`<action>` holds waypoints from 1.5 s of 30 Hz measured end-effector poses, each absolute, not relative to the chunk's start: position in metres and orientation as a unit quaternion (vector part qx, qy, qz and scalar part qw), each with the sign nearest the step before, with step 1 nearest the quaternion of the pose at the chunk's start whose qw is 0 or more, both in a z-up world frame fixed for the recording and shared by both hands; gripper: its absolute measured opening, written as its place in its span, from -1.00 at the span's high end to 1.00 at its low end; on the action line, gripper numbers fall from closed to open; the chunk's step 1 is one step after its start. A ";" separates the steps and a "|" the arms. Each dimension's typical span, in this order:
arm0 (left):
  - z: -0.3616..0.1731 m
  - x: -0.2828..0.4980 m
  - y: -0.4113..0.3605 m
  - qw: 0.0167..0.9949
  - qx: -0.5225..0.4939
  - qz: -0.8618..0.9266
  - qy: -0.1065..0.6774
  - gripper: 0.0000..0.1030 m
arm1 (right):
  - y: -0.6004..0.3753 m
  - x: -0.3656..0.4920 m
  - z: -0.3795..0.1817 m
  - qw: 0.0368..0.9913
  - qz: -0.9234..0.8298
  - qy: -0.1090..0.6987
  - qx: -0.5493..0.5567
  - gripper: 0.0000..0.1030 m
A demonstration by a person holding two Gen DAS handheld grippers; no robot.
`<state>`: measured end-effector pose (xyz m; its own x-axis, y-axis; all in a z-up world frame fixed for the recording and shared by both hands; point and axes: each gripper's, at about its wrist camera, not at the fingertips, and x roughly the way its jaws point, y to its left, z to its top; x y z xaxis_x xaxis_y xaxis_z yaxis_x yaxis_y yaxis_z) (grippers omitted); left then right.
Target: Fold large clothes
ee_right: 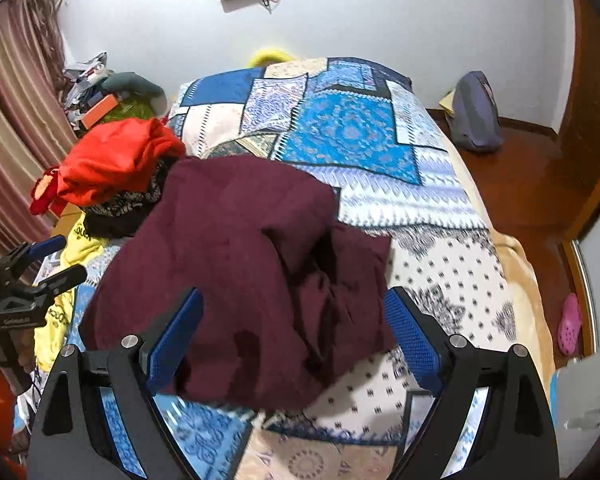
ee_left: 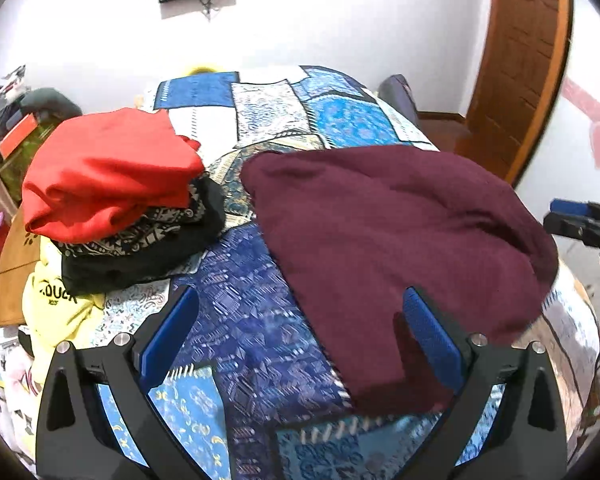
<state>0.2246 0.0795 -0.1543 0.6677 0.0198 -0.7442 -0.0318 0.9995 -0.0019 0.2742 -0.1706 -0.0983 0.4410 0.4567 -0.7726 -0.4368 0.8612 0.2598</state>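
1. Left black gripper with blue ribbed pads (ee_left: pixel 300 320): spread wide, holding nothing, poised above the blue patchwork bedspread (ee_left: pixel 244 320) with one pad over the edge of the dark maroon knit garment (ee_left: pixel 400 232).
2. Right black gripper with blue ribbed pads (ee_right: pixel 296 320): likewise spread wide and empty, straddling the bunched near end of the maroon garment (ee_right: pixel 240 252).
3. Maroon garment: lying on the bed, smooth and flat in the left wrist view, creased and doubled over at its right side in the right wrist view.
4. Beside it to the left: folded red-orange cloth (ee_left: pixel 108 172) stacked on a black patterned fabric (ee_left: pixel 148 248), yellow printed shirt (ee_left: pixel 56 312) underneath.
5. Only in the right wrist view: pink clog (ee_right: pixel 570 324) on the wooden floor, grey-purple backpack (ee_right: pixel 476 112) against the wall, striped pink curtain (ee_right: pixel 12 100).
6. Only in the left wrist view: brown wooden door (ee_left: pixel 520 60).
7. Containers: none discernible.
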 end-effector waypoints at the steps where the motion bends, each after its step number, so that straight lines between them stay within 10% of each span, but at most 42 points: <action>1: -0.156 0.230 0.084 0.911 -0.018 0.012 0.412 -0.99 | -0.168 0.278 -0.102 0.845 0.266 0.464 0.012 -0.77; 31: -0.256 0.315 0.084 0.766 -0.319 -0.155 0.536 -0.95 | -0.206 0.358 -0.231 0.658 0.348 0.625 0.233 -1.00; 45: -0.178 0.316 0.068 0.836 -0.210 -0.144 0.487 -0.16 | -0.191 0.349 -0.178 0.683 0.362 0.601 0.201 0.25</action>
